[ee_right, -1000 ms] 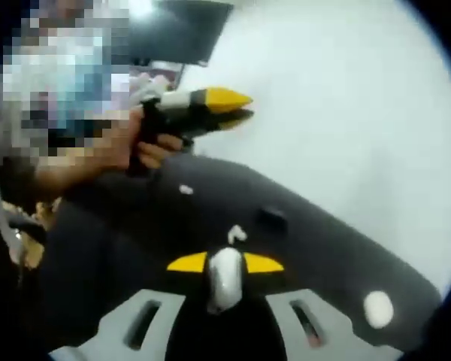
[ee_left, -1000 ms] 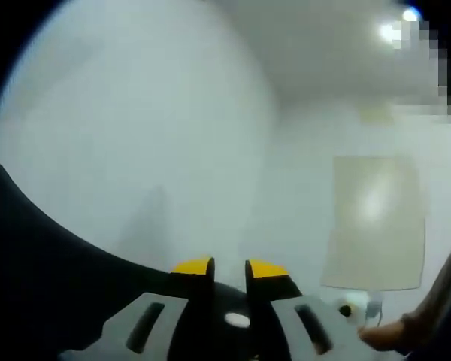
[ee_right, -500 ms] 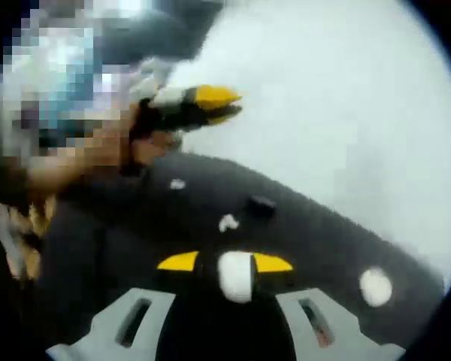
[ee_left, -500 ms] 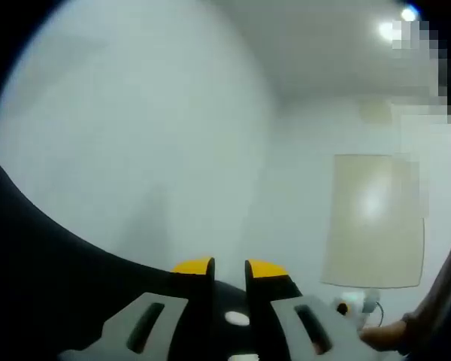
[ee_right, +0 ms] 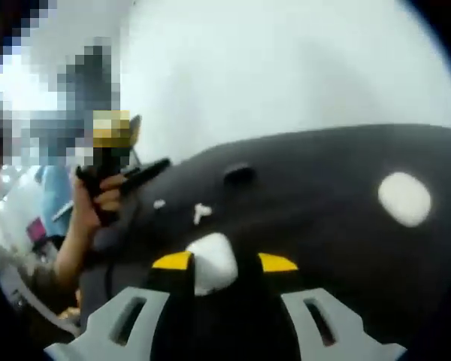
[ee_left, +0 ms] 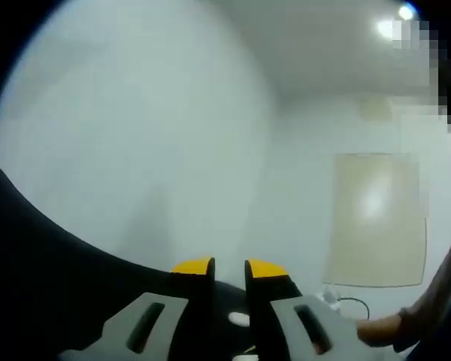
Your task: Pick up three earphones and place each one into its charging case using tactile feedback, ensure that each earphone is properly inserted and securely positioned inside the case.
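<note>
The right tool (ee_right: 222,263) now rolls and swings, so its whole view tilts. The white earphone (ee_right: 210,259) clamped between its jaws sits tilted toward the left jaw instead of straight up. In the left gripper view, the person's hand (ee_left: 377,328) at lower right shifts slightly.

The left hand-held gripper (ee_left: 229,268) is pointing forward with its yellow-tipped jaws standing nearly together, a narrow gap between them and nothing in it. The right hand-held gripper (ee_right: 224,262) is clamping its jaws on a white earphone (ee_right: 212,262). In the right gripper view the person's left hand (ee_right: 99,197) is gripping the left hand-held gripper's handle, holding it raised with the forearm running down below.
</note>
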### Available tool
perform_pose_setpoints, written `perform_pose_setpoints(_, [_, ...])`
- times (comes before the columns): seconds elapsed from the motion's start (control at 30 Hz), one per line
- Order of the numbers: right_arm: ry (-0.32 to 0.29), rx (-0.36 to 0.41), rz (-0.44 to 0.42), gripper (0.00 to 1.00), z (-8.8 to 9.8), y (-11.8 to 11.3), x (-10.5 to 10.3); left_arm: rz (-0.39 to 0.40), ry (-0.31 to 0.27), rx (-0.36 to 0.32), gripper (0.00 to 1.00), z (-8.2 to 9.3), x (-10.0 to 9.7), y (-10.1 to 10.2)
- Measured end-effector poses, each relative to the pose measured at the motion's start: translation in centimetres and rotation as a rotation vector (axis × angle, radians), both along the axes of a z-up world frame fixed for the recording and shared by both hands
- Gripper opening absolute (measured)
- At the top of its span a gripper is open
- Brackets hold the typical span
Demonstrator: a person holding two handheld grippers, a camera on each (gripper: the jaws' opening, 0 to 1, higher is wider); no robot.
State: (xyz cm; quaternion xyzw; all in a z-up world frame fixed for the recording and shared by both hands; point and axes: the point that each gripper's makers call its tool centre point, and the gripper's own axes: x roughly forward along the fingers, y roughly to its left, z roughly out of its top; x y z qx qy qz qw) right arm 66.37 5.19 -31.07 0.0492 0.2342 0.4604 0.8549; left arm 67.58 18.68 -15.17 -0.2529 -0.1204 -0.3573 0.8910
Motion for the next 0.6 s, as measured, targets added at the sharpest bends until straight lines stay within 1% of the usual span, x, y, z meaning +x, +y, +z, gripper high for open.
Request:
perform_pose_setpoints(0.03, [-0.026, -0.013, 0.032, 0.34, -0.1, 0.5, -0.7, 0.0, 0.002, -0.004, 0.14, 0.0, 0.0, 0.1])
perform_pose_setpoints(0.07, [-0.062, -0.056, 0.074, 0.33, -0.4, 0.9, -1.3, 0.0, 0.004, -0.008, 0.14, 0.0, 0.1, 0.1])
perform_pose_setpoints(0.1, [-0.179, -0.145, 0.106, 0.32, -0.7, 1.1, -1.6, 0.002, 0.006, -0.009, 0.14, 0.0, 0.1, 0.2])
perform_pose_setpoints(0.13, [-0.27, -0.208, 0.108, 0.33, -0.6, 1.2, -1.5, 0.01, 0.004, -0.01, 0.14, 0.0, 0.1, 0.4])
perform_pose_setpoints(0.17, [-0.327, -0.248, 0.113, 0.33, -0.6, 1.3, -1.6, 0.018, 0.001, -0.013, 0.14, 0.1, 0.2, 0.6])
perform_pose_setpoints(0.2, [-0.385, -0.274, 0.125, 0.33, -0.4, 1.5, -1.8, 0.025, 0.002, -0.019, 0.14, 0.1, 0.2, 0.9])
perform_pose_setpoints(0.27, [-0.451, -0.302, 0.132, 0.33, -0.2, 1.7, -1.9, 0.026, 0.015, -0.034, 0.13, -0.1, 0.5, 1.2])
perform_pose_setpoints(0.37, [-0.576, -0.351, 0.165, 0.33, 0.3, 1.9, -2.3, 0.017, 0.028, -0.039, 0.13, -0.3, 0.7, 1.1])
perform_pose_setpoints(0.4, [-0.659, -0.402, 0.186, 0.33, 0.6, 2.0, -2.6, 0.012, 0.033, -0.03, 0.13, -0.4, 0.8, 0.9])
perform_pose_setpoints(0.43, [-0.723, -0.444, 0.209, 0.33, 0.8, 2.1, -2.8, -0.003, 0.043, -0.011, 0.13, -0.7, 0.8, 0.6])
perform_pose_setpoints(0.47, [-0.786, -0.491, 0.227, 0.33, 1.0, 2.3, -3.1, -0.043, 0.055, 0.009, 0.13, -1.0, 0.5, -0.1])
perform_pose_setpoints(0.53, [-0.914, -0.568, 0.273, 0.33, 1.2, 2.6, -3.9, -0.235, 0.117, 0.083, 0.14, -2.2, -1.0, -2.7])
perform_pose_setpoints(0.6, [-0.998, -0.62, 0.3, 0.33, 1.2, 2.8, -4.3, -0.401, 0.183, 0.142, 0.16, -3.5, -2.7, -4.7])
